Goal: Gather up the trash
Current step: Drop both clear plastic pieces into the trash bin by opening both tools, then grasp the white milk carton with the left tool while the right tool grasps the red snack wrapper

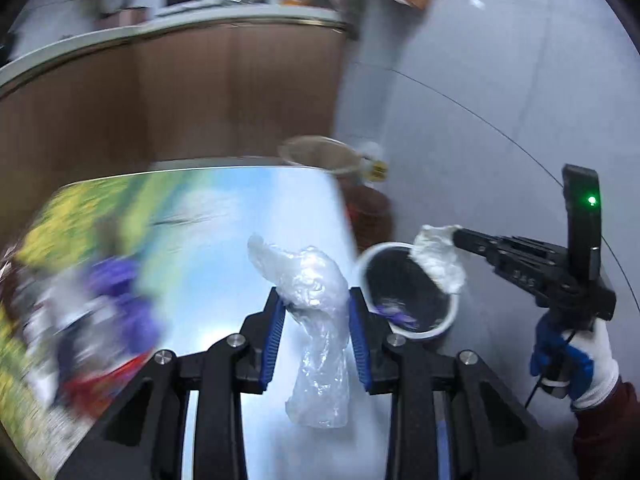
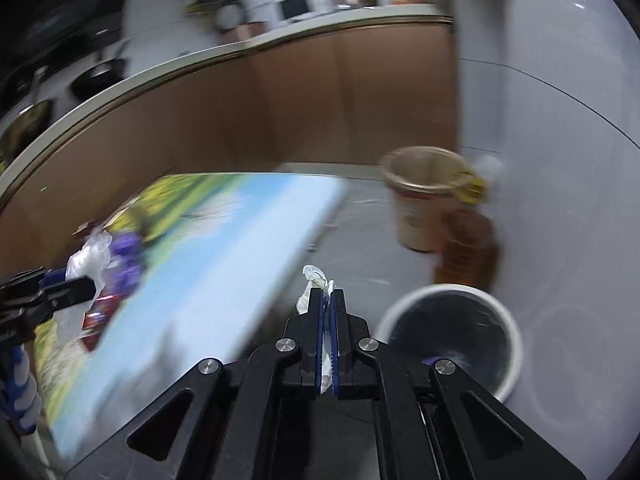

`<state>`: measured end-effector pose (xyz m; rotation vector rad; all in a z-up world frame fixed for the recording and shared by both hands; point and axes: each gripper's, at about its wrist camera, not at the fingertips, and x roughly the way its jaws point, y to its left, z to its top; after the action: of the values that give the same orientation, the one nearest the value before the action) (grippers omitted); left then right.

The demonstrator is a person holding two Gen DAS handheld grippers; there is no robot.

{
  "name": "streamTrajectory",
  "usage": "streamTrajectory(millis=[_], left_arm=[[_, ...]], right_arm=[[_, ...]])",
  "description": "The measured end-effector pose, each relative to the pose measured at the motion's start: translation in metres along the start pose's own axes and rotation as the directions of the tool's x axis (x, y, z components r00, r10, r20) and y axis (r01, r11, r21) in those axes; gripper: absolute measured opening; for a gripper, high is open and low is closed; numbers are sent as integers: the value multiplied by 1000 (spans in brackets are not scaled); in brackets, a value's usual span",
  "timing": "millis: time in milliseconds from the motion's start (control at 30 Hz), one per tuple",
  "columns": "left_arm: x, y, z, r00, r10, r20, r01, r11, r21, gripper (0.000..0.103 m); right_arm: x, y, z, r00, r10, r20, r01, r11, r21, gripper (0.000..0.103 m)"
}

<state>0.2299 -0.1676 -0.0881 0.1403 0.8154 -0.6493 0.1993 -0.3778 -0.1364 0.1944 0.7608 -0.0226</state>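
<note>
1. Pinching a crumpled clear plastic bag (image 1: pixel 316 304), the left hand-held gripper (image 1: pixel 316 316) has its blue-padded fingers (image 1: pixel 274 336) set a moderate way apart, each one pressed against a side of the bag.
2. That bag sticks up past the fingertips and hangs down below them, over the surface (image 1: pixel 224 216) with its printed sky-and-meadow cover, close to the edge nearest the bin.
3. The right hand-held gripper (image 2: pixel 328 300) is nearly closed, its fingers (image 2: pixel 316 328) clamped on a wad of white tissue (image 2: pixel 316 280) with only a thin slit left between them.
4. Seen from the left wrist camera, the same tissue (image 1: pixel 438 258) hangs at the tip of the right hand-held gripper (image 1: pixel 460 238), above the far rim of the bin.
5. The white bin (image 1: pixel 368 264) with a dark liner stands on the floor just beside the surface; something purple lies inside it.
6. A gloved right hand (image 1: pixel 572 360) grips the handle of that tool, to the right of the bin.
7. More litter (image 1: pixel 104 312), purple, white and red, lies blurred on the surface well to the left of the bin.
8. Beyond the bin stand a tan bucket (image 2: pixel 424 204) and a brown bottle (image 2: pixel 468 248) on the floor.
</note>
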Motion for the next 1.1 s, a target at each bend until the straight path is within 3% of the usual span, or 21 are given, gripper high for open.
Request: streamTrajectory(millis=[100,267,400,500,700,1100], left_arm=[[44,-36,23,998,-50,-37,52,997,61,30],[110,-82,52,987,-125,-103,133,988,80,33],[149,-107,70,976,-173,-130,181,982,48,50],[156,-110,74,973,-195,-123,199,980,19,51],[114,-93,73,986,-164,-40,165,986,17,51],[-5,-10,28,993,-28,113,38,996,-84,51]], right_arm=[[7,-38,2,999,-50,-6,50,997,52,3],[25,-84,5,990,-139,-25,141,983,114,7],[22,-105,5,979,-205,-14,205,964,168,32],[15,-111,2,973,-233,-8,231,959,167,33],[1,-95,-2,973,-231,12,228,965,130,33],[-43,1,18,989,-87,123,86,996,10,40]])
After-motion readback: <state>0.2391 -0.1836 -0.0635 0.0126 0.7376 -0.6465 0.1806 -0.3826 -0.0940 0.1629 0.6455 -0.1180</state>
